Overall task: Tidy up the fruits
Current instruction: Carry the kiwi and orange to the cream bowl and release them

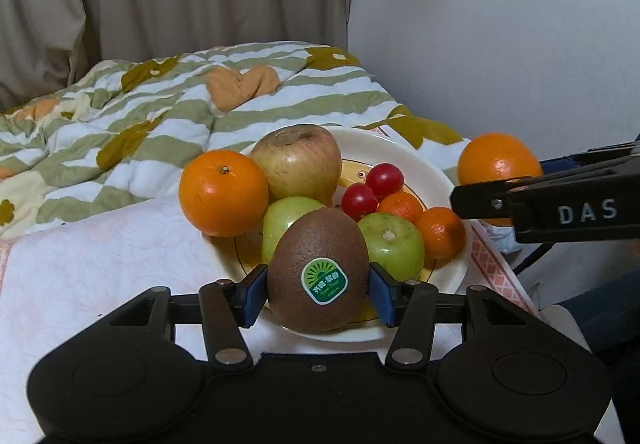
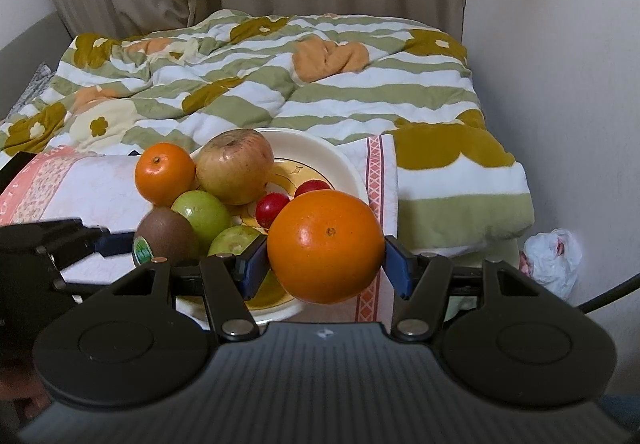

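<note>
My left gripper [image 1: 318, 294] is shut on a brown kiwi [image 1: 318, 270] with a green sticker, at the near rim of the cream plate [image 1: 416, 152]. The plate holds an orange [image 1: 223, 193], a yellowish apple [image 1: 298, 164], two green fruits [image 1: 394, 246], two red cherry tomatoes [image 1: 384, 180] and two small mandarins [image 1: 440, 232]. My right gripper [image 2: 326, 264] is shut on a large orange [image 2: 326, 246], held above the plate's right edge [image 2: 344, 160]. That orange also shows in the left wrist view [image 1: 498, 164]. The kiwi also shows in the right wrist view [image 2: 166, 234].
The plate sits on a white and pink cloth [image 1: 100, 268] over a low surface. Behind is a bed with a striped green quilt [image 2: 280, 84], curtains and a white wall. A white plastic bag [image 2: 554, 258] lies on the floor at right.
</note>
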The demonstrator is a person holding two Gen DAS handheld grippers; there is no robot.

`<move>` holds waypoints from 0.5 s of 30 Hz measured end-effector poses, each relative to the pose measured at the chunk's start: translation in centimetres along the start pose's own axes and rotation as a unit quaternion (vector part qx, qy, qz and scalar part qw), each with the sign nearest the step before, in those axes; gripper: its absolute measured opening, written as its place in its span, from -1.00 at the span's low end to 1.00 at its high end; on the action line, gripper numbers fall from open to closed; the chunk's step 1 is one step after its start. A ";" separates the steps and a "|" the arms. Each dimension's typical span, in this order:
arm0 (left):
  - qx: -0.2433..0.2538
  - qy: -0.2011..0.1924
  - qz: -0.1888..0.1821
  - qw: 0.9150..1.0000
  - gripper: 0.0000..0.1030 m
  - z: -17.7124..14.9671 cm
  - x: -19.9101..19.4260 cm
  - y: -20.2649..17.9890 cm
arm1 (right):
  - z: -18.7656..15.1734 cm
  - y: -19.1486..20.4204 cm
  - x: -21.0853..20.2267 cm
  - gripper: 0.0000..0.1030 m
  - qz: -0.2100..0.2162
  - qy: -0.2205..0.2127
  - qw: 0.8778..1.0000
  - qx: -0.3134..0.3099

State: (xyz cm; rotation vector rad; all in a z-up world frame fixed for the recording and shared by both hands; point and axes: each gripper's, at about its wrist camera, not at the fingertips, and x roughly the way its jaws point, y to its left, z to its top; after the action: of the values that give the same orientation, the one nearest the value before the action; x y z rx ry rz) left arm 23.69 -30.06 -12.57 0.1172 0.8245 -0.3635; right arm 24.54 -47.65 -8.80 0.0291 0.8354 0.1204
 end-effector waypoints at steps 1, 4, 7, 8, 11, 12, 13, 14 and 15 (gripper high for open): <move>0.001 0.003 -0.001 1.000 0.14 0.1 0.0 0.1 | 0.1 0.1 0.1 0.47 0.000 0.000 1.000 0.000; 0.004 -0.005 0.003 1.000 0.64 0.4 -0.7 0.4 | 0.4 0.3 0.2 0.47 0.000 -0.002 1.000 -0.002; 0.003 -0.019 0.005 1.000 0.75 0.8 -1.6 0.8 | 1.0 0.7 0.6 0.47 0.000 -0.005 1.000 -0.008; 0.002 -0.020 0.005 1.000 0.75 0.9 -1.7 1.0 | 1.2 0.8 0.8 0.47 0.002 -0.005 1.000 -0.010; -0.005 -0.018 0.008 1.000 0.75 1.1 -2.0 1.7 | 2.0 1.2 1.4 0.47 0.007 -0.006 1.000 -0.014; -0.008 -0.017 0.009 1.000 0.75 1.1 -2.1 1.9 | 2.2 1.3 1.7 0.47 0.011 -0.006 1.000 -0.015; -0.010 -0.016 0.010 1.000 0.75 1.1 -2.2 2.1 | 2.4 1.5 2.0 0.47 0.015 -0.005 1.000 -0.017; -0.011 -0.016 0.011 1.000 0.75 1.1 -2.3 2.3 | 2.6 1.7 2.3 0.47 0.019 -0.005 1.000 -0.020; -0.012 -0.016 0.013 1.000 0.76 1.1 -2.4 2.5 | 2.8 1.8 2.7 0.47 0.023 -0.004 0.999 -0.022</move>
State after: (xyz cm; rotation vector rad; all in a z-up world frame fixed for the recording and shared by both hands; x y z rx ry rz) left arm 23.87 -27.30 -10.14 0.0992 0.7947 -0.3303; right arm 28.22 -45.48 -8.77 0.0073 0.8248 0.1820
